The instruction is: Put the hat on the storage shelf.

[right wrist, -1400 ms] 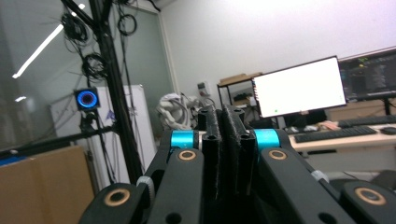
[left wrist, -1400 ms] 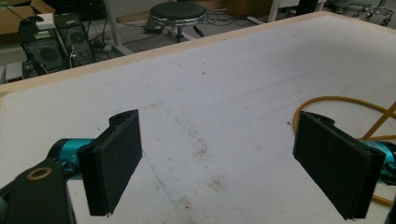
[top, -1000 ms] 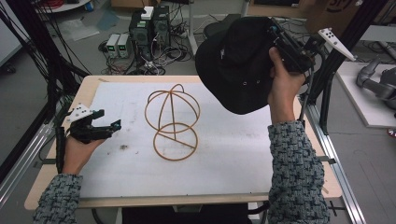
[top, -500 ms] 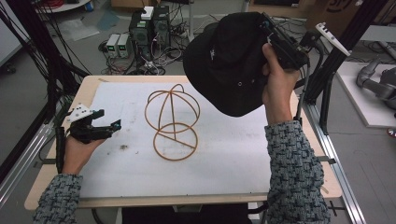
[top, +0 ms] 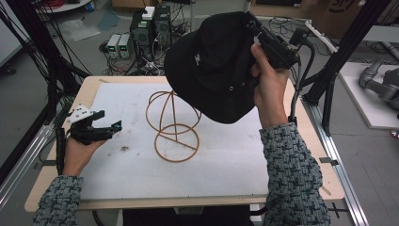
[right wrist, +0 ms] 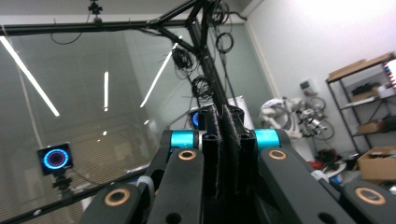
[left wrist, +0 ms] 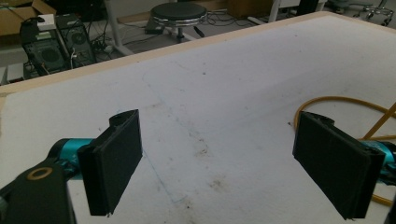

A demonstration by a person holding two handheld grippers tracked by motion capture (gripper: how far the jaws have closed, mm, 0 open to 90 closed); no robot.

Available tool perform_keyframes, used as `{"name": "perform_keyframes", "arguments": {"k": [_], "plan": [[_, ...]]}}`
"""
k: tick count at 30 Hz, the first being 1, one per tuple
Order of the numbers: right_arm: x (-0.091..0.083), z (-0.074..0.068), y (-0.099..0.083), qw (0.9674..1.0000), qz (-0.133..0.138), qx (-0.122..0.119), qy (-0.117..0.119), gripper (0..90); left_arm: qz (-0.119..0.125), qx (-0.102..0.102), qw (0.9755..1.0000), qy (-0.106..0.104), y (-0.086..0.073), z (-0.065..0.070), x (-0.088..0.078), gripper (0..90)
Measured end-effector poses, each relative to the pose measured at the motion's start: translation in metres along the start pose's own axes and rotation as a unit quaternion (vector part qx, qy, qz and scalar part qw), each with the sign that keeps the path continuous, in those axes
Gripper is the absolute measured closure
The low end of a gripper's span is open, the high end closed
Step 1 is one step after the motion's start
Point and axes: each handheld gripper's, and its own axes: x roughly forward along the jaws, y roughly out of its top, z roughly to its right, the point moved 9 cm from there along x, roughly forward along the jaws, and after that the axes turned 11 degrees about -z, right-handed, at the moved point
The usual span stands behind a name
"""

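Holding a black hat (top: 214, 61) up w/ your right gripper (top: 263, 40), fingers clamped on its brim, above the wire stand (top: 174, 127) on the table (top: 226, 165). Left gripper (top: 101, 129) hovers low, fingers wide apart, empty.

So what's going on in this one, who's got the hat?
A person works at a table with a gripper in each hand. The right gripper holds a black bucket hat up in the air, its jaws pressed together on the hat's edge, above a wire hat stand that stands bare on the white mat. The left gripper hovers open near the table's left side, holding nothing. The hat is not on the stand yet.
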Motion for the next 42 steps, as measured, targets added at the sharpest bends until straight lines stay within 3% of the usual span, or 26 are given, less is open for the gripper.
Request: {"name": "perform_keyframes", "arguments": {"k": [7,15,19,28,34,42], "plan": [[0.014,-0.007,-0.013,0.9991,-0.021,0.024,0.028,86.6,-0.001,0.001,1.0,0.002,0.0,-0.001,0.0,16.0],[0.033,-0.019,-0.034,0.9957,-0.048,0.045,0.066,86.6,0.001,-0.001,1.0,0.002,0.0,-0.001,-0.001,16.0],[0.042,-0.023,-0.046,0.9939,-0.071,0.046,0.071,86.5,0.0,0.002,1.0,0.004,0.001,-0.002,-0.002,16.0],[0.052,-0.02,-0.075,0.9892,-0.094,0.071,0.087,86.5,0.0,0.002,1.0,0.005,0.001,-0.003,-0.003,16.0],[0.058,-0.024,-0.091,0.9866,-0.113,0.072,0.092,86.4,0.001,0.0,1.0,0.006,0.001,-0.004,-0.004,16.0],[0.067,-0.033,-0.113,0.979,-0.16,0.079,0.098,86.1,0.004,-0.002,1.0,0.009,0.001,-0.007,-0.006,16.0]]}}
